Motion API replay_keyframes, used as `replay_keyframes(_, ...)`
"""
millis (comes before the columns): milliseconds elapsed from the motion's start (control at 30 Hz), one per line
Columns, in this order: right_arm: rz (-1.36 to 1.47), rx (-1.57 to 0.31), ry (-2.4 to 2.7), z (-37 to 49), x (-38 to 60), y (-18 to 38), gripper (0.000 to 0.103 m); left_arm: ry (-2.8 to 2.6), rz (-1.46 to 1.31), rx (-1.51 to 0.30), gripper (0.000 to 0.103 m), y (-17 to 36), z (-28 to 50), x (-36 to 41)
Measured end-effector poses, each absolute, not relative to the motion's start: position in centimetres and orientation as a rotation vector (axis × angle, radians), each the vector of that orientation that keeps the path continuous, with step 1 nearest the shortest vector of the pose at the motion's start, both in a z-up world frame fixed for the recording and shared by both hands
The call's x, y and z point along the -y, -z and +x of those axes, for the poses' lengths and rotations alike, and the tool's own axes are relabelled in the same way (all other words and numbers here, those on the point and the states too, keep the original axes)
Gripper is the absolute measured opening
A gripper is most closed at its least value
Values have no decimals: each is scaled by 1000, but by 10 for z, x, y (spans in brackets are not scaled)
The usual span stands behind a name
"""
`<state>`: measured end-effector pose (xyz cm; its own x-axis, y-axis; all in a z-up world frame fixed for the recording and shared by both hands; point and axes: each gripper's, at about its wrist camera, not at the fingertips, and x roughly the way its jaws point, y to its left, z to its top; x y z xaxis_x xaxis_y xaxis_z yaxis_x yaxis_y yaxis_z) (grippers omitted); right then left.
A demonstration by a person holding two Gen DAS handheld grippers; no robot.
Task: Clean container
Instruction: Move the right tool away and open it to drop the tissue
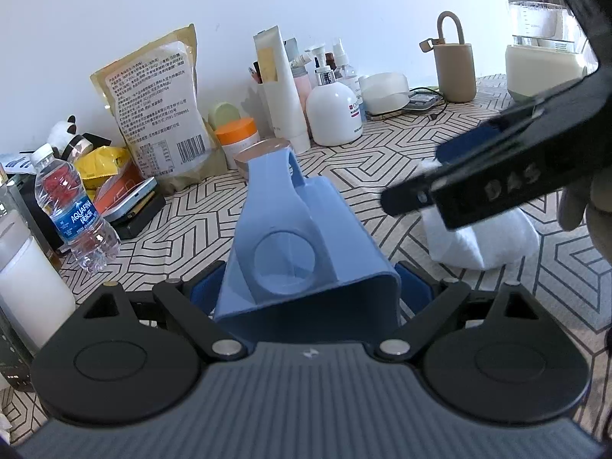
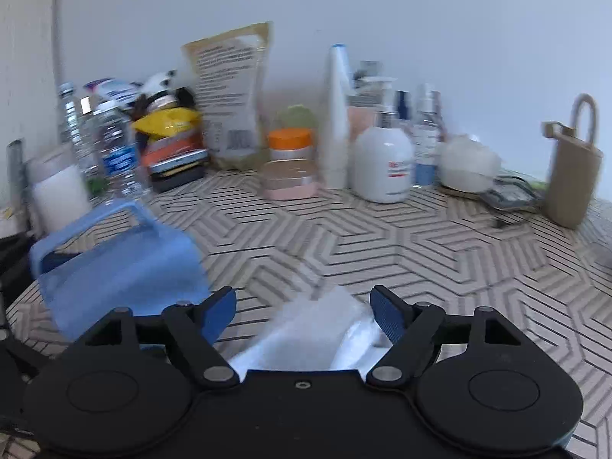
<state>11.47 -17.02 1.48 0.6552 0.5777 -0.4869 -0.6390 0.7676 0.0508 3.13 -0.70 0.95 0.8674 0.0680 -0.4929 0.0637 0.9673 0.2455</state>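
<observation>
1. Left wrist view: the left gripper point(image 1: 306, 287) is clamped on a blue plastic container point(image 1: 302, 252), its pads pressed against the two sides. The container's near end is cut off behind the gripper body at 6 o'clock, and its looped handle points away toward 12 o'clock.
2. At 3 o'clock the right gripper point(image 1: 493, 176) crosses the view, blurred; raised letters on its side seem to read "DAS". Its fingertips hide part of a white cloth point(image 1: 493, 244) lying on the patterned tablecloth point(image 1: 401, 145). Whether its jaws touch the cloth cannot be told here.
3. At 9 o'clock stands a water bottle point(image 1: 72, 210) labelled "AQUAFINA". At 11 o'clock a tan food pouch point(image 1: 160, 114) carries small print and a barcode, too fine to read. A white pump bottle point(image 1: 332, 111) at 12 o'clock has a red mark, unreadable. A kettle point(image 1: 543, 30) at 2 o'clock is partly hidden by the right gripper.
4. Right wrist view: the whole frame is motion-blurred. The right gripper point(image 2: 304, 317) stands spread apart with the white cloth point(image 2: 310, 336) between its blue pads; its lower edge is hidden by the gripper body, and contact is unclear.
5. The blue container point(image 2: 122, 267) sits at 9 o'clock, its base behind the gripper linkage. Labels on the bottles at 12 o'clock are illegible.
</observation>
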Motion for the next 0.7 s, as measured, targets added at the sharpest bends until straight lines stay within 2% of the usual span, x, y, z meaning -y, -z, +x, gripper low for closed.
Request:
replay_keyframes(200,-85,-427,-654,113,180,-25,85,-2,254,-522,93,-10,31,7)
replay_keyframes(333,14,-490,-647,123,193,-26,85,0,247,-514,93,-10,29,6)
replay_keyframes(500,3,-442,-667,111,194,-31,85,-23,215,-502,93,-12,23,1)
replay_keyframes(700,31,-471,-690,94,196,-30,85,-52,204,-501,94,-13,18,0)
